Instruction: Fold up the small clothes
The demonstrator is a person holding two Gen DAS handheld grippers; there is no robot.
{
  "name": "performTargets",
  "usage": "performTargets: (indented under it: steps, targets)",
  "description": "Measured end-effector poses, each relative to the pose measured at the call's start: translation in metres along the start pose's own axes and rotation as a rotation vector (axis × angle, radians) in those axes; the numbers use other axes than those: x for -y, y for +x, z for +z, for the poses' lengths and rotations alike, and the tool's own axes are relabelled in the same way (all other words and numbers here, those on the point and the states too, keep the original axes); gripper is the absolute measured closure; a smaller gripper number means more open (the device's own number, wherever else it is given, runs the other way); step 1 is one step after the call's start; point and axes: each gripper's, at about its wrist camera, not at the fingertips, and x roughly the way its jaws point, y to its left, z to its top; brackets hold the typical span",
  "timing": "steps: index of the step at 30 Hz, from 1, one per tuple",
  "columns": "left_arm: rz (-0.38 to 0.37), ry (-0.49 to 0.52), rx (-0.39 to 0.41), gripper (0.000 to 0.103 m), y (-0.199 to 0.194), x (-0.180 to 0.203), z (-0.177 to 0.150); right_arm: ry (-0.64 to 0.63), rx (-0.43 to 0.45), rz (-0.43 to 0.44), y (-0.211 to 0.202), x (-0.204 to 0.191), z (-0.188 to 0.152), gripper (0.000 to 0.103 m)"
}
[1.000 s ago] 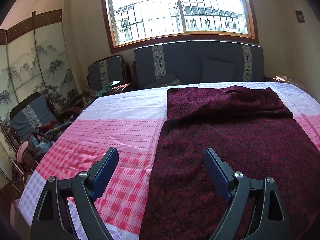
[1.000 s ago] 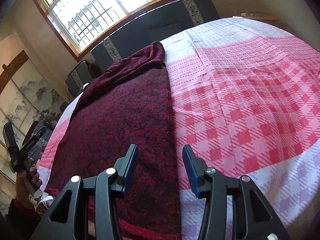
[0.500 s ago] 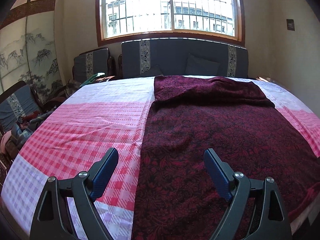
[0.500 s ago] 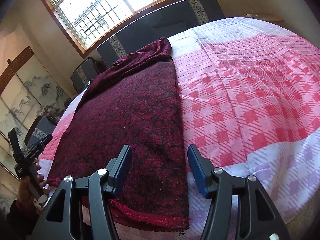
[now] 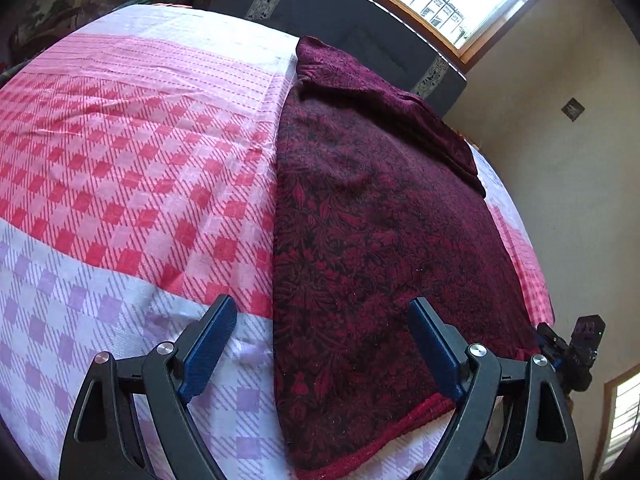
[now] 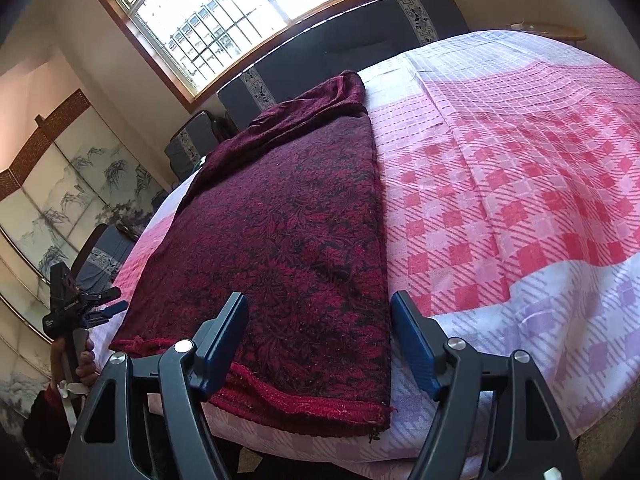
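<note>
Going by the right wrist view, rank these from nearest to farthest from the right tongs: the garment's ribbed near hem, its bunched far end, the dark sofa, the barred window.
1. Ribbed red near hem of the dark red patterned garment, just under the right tongs.
2. Bunched far end, up the bed.
3. Dark sofa, behind the bed.
4. Barred window, above the sofa.

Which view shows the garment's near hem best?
Right wrist. The dark red garment shows its whole near hem there, corner to corner, between the open fingers of the right hand-held gripper. The left wrist view shows the hem obliquely, its right end hidden behind a finger.
</note>
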Motion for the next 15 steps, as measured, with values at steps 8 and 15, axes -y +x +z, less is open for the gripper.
performTargets:
  steps: [8, 15]
  targets:
    - [-0.289, -0.074, -0.107, 0.017, 0.005, -0.001, -0.016, 0.092, -0.064, 0.202, -0.001, 0.013, 0.003, 0.036]
    - [-0.392, -0.075, -0.076, 0.017, 0.002, 0.001, -0.022, 0.144, -0.120, 0.186, 0.013, 0.018, 0.004, 0.074]
